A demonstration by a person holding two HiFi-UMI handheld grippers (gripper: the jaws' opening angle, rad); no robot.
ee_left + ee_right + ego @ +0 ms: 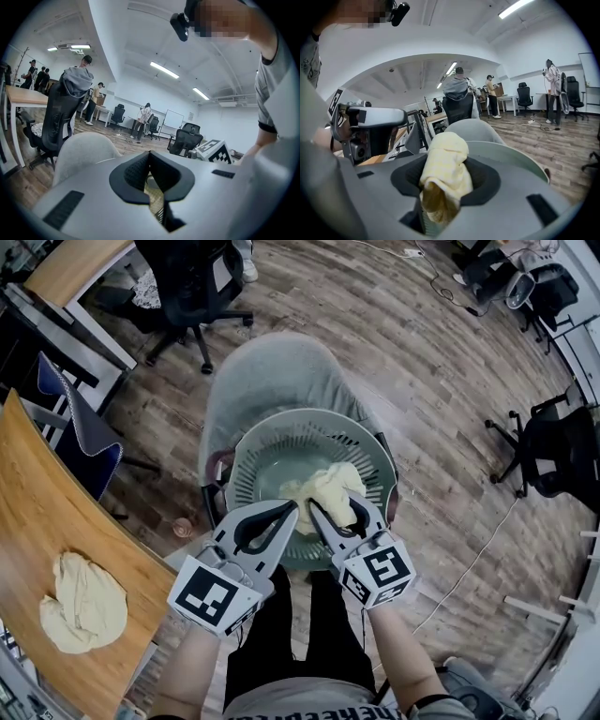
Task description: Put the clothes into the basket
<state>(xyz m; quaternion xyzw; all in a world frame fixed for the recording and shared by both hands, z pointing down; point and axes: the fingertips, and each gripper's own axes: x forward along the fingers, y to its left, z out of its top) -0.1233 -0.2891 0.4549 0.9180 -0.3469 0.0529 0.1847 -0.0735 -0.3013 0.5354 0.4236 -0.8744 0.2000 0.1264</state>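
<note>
A grey-green slotted basket (246, 474) stands on a grey chair (262, 371) right in front of me. A pale yellow cloth (328, 486) lies bunched inside it. My right gripper (336, 501) reaches over the basket's near rim. Its jaws are spread, and the cloth (443, 164) sits loosely between them above the basket rim (511, 157). My left gripper (292, 506) hovers beside it over the near rim, its tips touching and nothing in them (150, 153). A second yellow cloth (82, 604) lies on the wooden table at the left.
The wooden table (37, 512) runs along the left, with a blue chair (84, 442) next to it. Black office chairs stand at the back (187, 287) and at the right (558, 451). A cable (469, 568) crosses the wooden floor. Several people stand far off.
</note>
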